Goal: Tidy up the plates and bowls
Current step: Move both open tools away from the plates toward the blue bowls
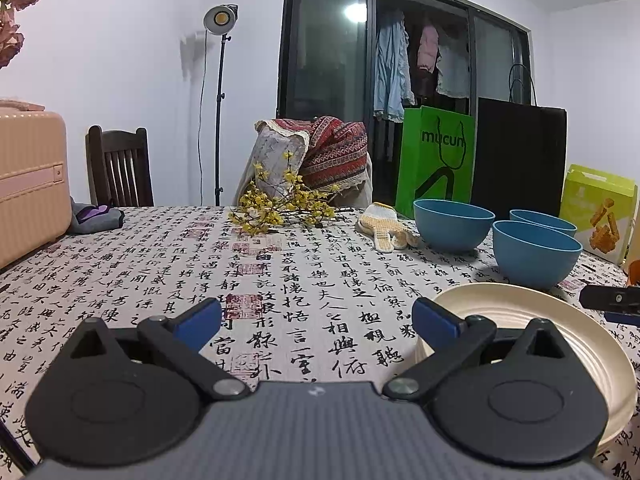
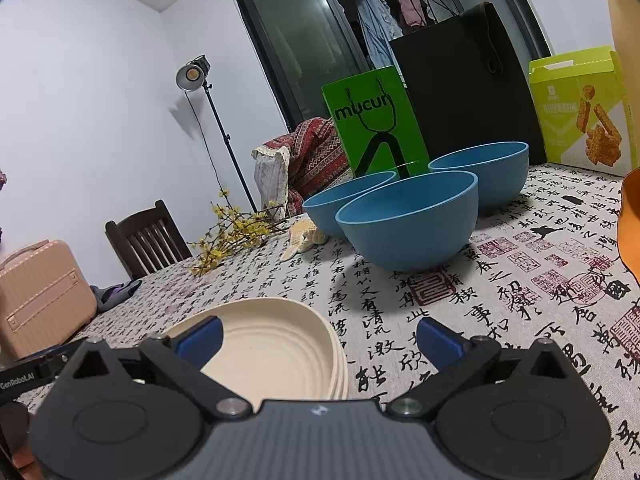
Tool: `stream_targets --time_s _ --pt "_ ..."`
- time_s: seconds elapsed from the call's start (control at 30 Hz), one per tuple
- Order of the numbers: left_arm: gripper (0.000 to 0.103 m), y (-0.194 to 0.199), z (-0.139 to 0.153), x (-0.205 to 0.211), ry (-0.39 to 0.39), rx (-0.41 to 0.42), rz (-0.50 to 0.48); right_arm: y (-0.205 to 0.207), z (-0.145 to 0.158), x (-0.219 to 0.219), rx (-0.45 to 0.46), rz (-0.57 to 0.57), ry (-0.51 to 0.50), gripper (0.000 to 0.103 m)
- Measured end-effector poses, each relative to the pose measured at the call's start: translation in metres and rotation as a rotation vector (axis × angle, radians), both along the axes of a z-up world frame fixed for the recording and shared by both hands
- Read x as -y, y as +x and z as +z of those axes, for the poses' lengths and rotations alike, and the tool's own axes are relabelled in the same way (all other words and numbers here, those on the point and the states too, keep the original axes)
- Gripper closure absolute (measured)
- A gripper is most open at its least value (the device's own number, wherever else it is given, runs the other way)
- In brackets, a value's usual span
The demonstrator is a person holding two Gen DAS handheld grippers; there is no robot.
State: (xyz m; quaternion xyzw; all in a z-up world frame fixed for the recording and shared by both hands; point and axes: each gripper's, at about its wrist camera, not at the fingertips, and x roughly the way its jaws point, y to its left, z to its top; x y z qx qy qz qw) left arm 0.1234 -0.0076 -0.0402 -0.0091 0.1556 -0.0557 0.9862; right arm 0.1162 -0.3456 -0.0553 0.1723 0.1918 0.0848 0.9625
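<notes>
A white-walled room with dark sliding glass doors and hanging laundry lies behind a worktop (image 1: 280, 272) covered in a cloth printed with black calligraphy. Toward the far right edge of the worktop stand three blue bowls: one nearest (image 2: 408, 220), one behind it to the left (image 2: 340, 204), and one behind to the right (image 2: 486, 172), which looks like more than one nested, though that is hard to confirm. Closer to the near edge sits a stack of cream plates (image 2: 276, 344), ridged inside, with several rims visible at its side. A green paper bag (image 1: 436, 160), a black bag (image 1: 520, 156) and a snack box (image 1: 600, 212) line the far right edge; a yellow flowering sprig (image 1: 276, 208) and a knitted glove (image 1: 384, 224) lie mid-worktop. The left tongs (image 1: 316, 324) hover spread wide, holding nothing, their right finger over the plate stack's left rim. The right tongs (image 2: 320, 340) are likewise spread and empty, their left finger over the stack's right side. The likely next step is gathering the loose bowls into one nest: approach a bowl's rim squarely, pinch one wall firmly, lift clear, and lower it straight into another to avoid tipping.
</notes>
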Motion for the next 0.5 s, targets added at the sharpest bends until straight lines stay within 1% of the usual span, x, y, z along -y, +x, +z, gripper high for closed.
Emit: stream_targets --time_s 0.2,0.4,0.5 --pt "0.0 0.0 0.0 0.0 -0.003 -0.002 -0.005 -0.004 0.001 0.0 0.022 -0.006 0.0 0.0" --pt "0.0 0.009 -0.001 0.001 -0.009 -0.052 -0.025 -0.007 0.002 0.001 0.044 -0.007 0.009 0.0" --pt "0.0 0.01 0.0 0.002 0.001 -0.051 -0.01 -0.007 0.002 0.001 0.049 -0.004 0.008 0.0"
